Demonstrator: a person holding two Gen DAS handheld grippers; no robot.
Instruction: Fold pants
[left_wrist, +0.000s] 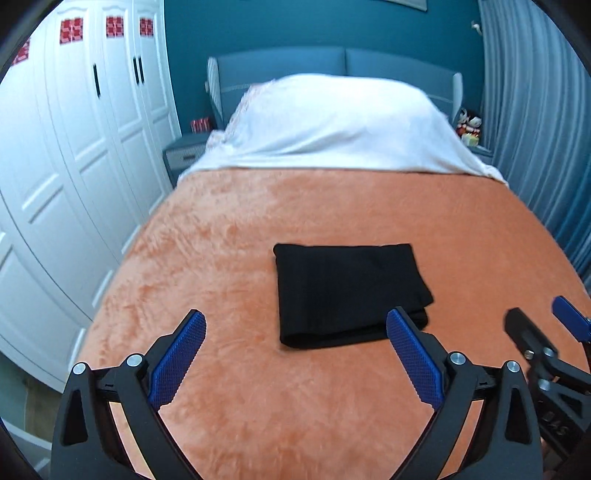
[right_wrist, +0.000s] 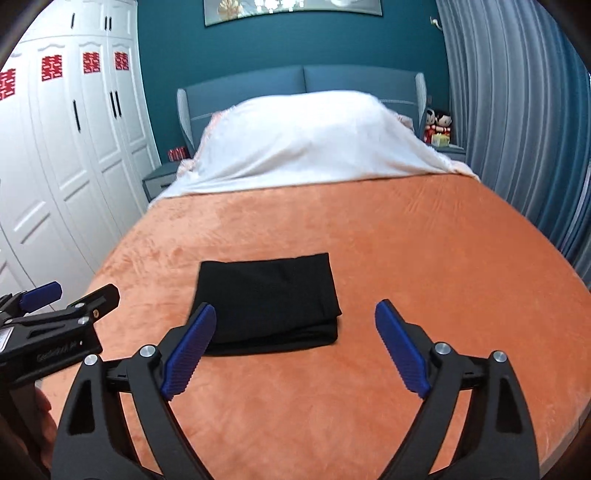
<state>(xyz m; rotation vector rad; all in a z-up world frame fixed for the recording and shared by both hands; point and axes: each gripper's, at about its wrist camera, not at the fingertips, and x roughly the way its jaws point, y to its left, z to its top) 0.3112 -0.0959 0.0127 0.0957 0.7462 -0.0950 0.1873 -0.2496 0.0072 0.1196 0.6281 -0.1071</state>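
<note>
Black pants (left_wrist: 347, 291) lie folded into a compact rectangle on the orange blanket (left_wrist: 258, 229), also seen in the right wrist view as the same dark bundle (right_wrist: 267, 299). My left gripper (left_wrist: 295, 325) hovers above the blanket, near side of the pants, open, with nothing between its blue pads (left_wrist: 177, 365). My right gripper (right_wrist: 295, 317) is likewise raised and open, empty, its blue pads (right_wrist: 400, 350) spread wide. Each gripper shows at the edge of the other's view: the right gripper (left_wrist: 546, 325) at the right, the left gripper (right_wrist: 70, 295) at the left.
A white cover (left_wrist: 332, 122) drapes the pillows at the head of the bed. White wardrobes (left_wrist: 74, 147) stand along the left, a grey curtain (left_wrist: 535, 110) on the right, nightstands (left_wrist: 184, 155) beside the blue headboard (right_wrist: 306, 85).
</note>
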